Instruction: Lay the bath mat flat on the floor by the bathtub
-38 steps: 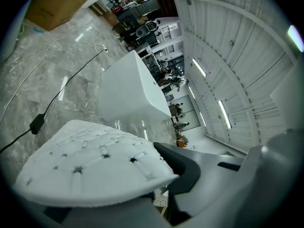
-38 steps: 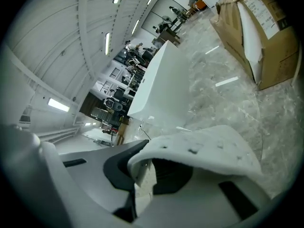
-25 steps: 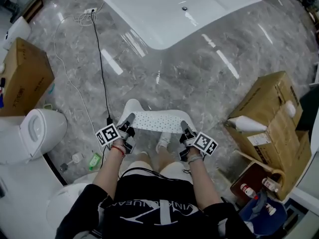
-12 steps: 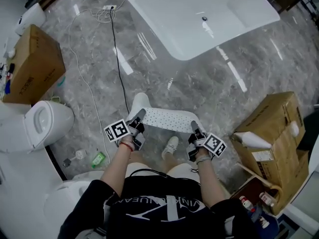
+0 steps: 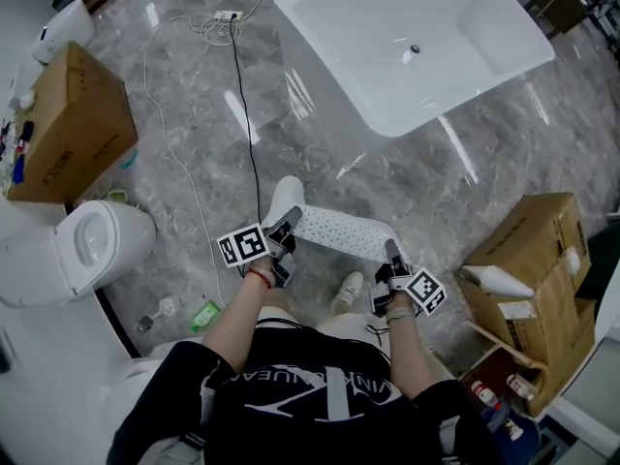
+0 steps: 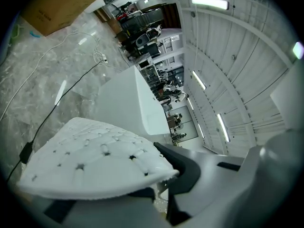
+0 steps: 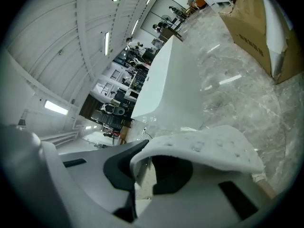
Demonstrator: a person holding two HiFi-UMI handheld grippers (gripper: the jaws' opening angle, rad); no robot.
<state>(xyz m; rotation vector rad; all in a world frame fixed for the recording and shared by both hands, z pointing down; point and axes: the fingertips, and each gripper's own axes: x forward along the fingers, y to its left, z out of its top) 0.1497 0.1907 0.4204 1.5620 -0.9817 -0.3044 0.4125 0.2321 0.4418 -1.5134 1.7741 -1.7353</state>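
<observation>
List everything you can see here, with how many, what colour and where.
bathtub: one, white, ahead on the floor
mat: one, white with holes, held above the floor between the grippers
toilet: one, white, left
left box: one, brown, far left
right box: one, brown, right
cable: one, black, across the floor
floor: grey marble
shoe: one, white, below the mat
left gripper: shut on mat
right gripper: shut on mat
</observation>
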